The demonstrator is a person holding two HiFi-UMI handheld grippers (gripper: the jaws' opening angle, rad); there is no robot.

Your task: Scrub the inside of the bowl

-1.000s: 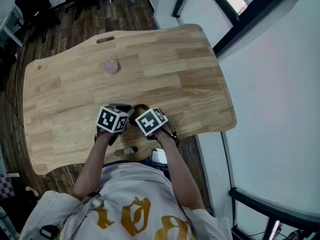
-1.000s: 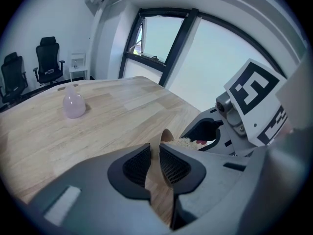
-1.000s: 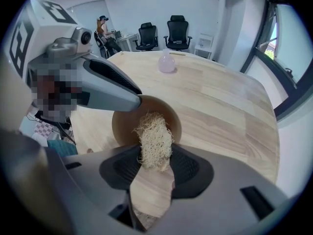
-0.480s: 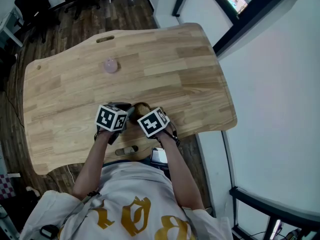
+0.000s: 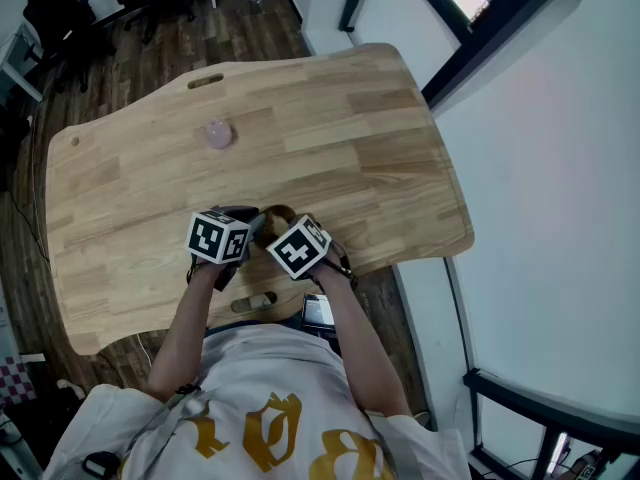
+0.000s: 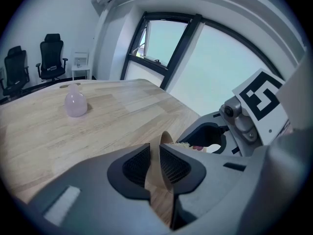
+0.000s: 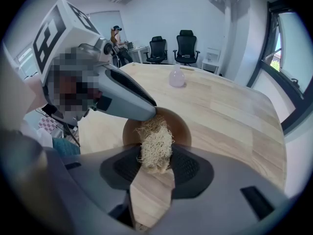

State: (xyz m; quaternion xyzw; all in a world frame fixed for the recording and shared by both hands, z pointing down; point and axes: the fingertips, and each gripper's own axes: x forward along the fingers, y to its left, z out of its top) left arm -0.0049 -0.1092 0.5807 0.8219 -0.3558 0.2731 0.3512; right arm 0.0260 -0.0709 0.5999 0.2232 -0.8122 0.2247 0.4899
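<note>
1. Overhead, both forearms reach forward from the person's torso and converge above the near edge of the worktop (image 5: 330,128); the two marker cubes sit side by side, almost touching.
2. On the left, the left hand-held gripper (image 6: 157,166) is angled inward toward the right one; its jaws are pinched onto the thin brown wall of the bowl (image 6: 165,140), one pad outside the rim and the other inside it.
3. The right hand-held gripper (image 7: 155,163) points at the bowl from the near side; its jaws are clamped on the lower part of a pale, straw-coloured fibrous scrubber (image 7: 155,141); the upper tuft sticks out past the fingertips.
4. The bowl stands on the worktop close to the near edge, just ahead of the right hand-held gripper; the scrubber's free end lies inside the bowl, toward its left side; whether it presses on the bottom cannot be told.
5. Seen from the right gripper view, the grey nose of the left hand-held gripper meets the bowl's left rim, just beside the scrubber.
6. A pink bottle (image 5: 217,133) stands farther back on the worktop, well apart from the bowl; office chairs (image 7: 171,45) stand on the floor beyond the far edge.
</note>
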